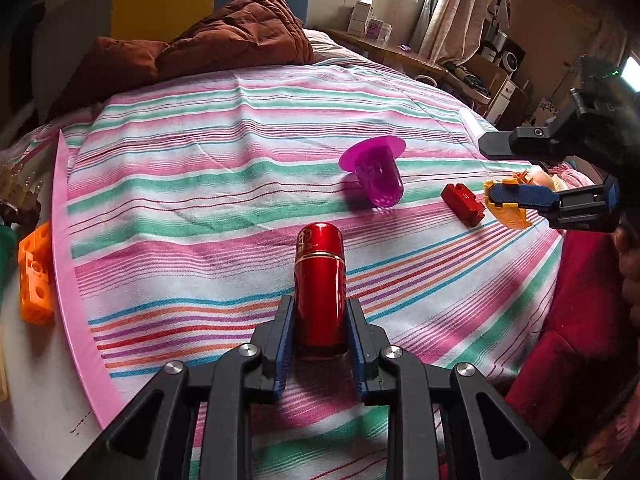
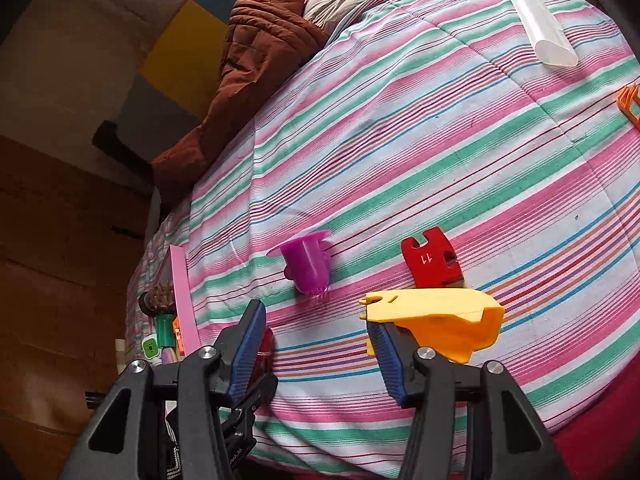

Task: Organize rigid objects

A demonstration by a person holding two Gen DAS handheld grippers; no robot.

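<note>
The red metal canister [image 1: 320, 284] sits clamped between the blue pads of my left gripper [image 1: 320, 320], which grips it low on the body while the capped end points away from me over the striped bedsheet [image 1: 200, 184]. My right gripper [image 2: 316, 344] is spread wide and holds nothing; its right finger lies against the yellow plastic piece [image 2: 440, 320], which rests on the sheet just in front of it, and nothing is between the pads. Just beyond that piece lies the red block [image 2: 432, 260] marked 11, and to its left the purple flanged cup [image 2: 308, 268] lies on its side. At the sheet's left edge I see a pink tray rim [image 1: 66, 264] with an orange perforated block [image 1: 36, 276] beyond it, which I judge to be where things are gathered. To carry the canister well, I would hold the squeeze steady, since smooth metal may slip in the pads, and keep it level until it is over the tray. For the yellow piece, I would centre both pads around a flat part before closing, so it does not skate off across the soft cloth.
</note>
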